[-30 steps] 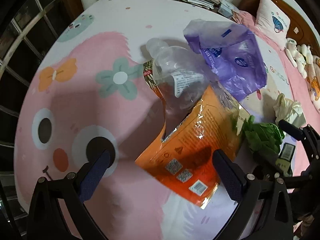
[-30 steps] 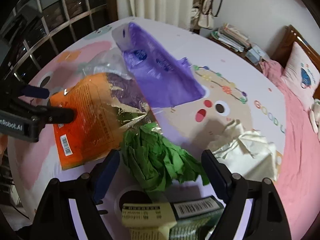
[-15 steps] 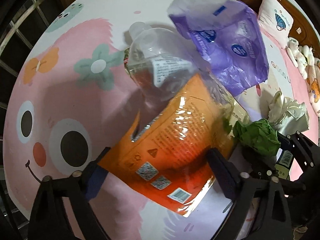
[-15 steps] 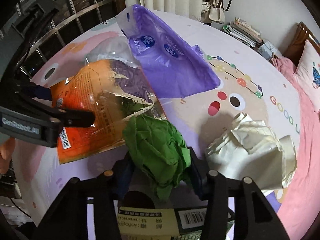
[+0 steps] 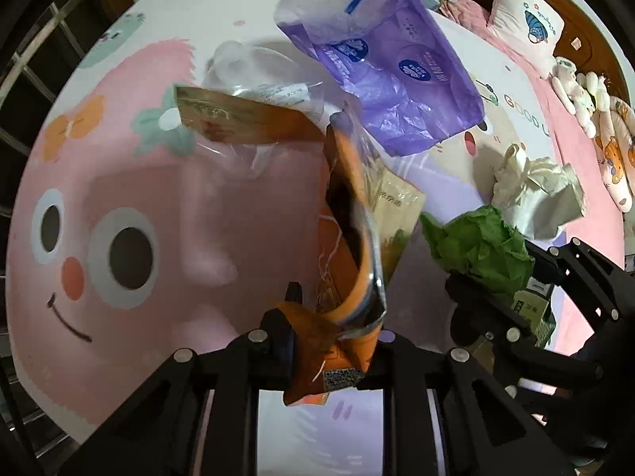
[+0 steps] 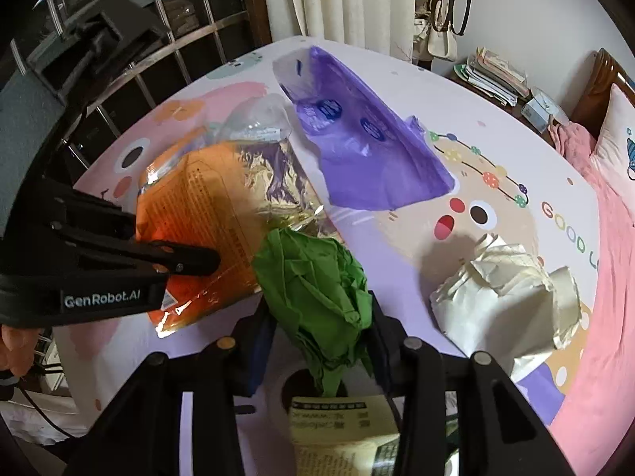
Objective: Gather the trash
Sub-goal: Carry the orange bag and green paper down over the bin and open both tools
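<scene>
Trash lies on a cartoon-print mat point(image 5: 139, 182). My left gripper point(image 5: 337, 341) is shut on an orange foil snack bag point(image 5: 349, 269), which stands crumpled up between the jaws; the bag also shows in the right wrist view point(image 6: 198, 214). My right gripper point(image 6: 317, 329) is shut on a crumpled green paper ball point(image 6: 313, 277), also visible in the left wrist view point(image 5: 480, 250). A clear plastic bottle point(image 5: 258, 79), a purple plastic bag point(image 5: 397, 75) and a crumpled white paper wad point(image 6: 508, 293) lie on the mat.
A small yellowish box with a barcode point(image 6: 341, 424) lies under the right gripper. A window grille point(image 6: 166, 47) is at the left, a bed with pink bedding and a pillow point(image 5: 528, 27) at the right, a stack of papers point(image 6: 496, 75) beyond the mat.
My left gripper has closed on the orange bag, crumpling and lifting it off the bottle. My right gripper has closed on the green paper ball.
</scene>
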{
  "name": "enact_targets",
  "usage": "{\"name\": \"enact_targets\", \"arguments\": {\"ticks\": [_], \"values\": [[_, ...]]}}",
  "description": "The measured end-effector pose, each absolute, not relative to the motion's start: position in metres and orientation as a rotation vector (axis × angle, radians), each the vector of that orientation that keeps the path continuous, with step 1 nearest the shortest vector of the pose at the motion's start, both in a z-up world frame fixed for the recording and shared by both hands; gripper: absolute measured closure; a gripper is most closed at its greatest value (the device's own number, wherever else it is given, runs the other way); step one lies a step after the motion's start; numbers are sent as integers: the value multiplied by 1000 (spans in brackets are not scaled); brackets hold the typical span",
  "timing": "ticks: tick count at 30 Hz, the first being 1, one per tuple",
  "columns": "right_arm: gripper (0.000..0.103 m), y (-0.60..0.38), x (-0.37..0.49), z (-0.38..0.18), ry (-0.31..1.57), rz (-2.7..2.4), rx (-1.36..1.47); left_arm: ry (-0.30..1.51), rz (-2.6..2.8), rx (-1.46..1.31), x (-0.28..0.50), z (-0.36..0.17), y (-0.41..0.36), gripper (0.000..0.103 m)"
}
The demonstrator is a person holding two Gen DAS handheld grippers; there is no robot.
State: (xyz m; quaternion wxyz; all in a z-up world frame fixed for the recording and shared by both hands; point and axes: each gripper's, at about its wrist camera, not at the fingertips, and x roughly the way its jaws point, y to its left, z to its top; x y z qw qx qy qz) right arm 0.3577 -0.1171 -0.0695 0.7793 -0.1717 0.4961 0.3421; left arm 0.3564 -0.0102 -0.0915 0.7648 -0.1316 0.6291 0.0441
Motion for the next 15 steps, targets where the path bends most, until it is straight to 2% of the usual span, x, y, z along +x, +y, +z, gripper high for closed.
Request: {"name": "enact_targets", "arguments": {"ticks": [15], "values": [[61,-120,310,-38,1040,713,-248,1166,99,-27,253,-24,-12,86]]}}
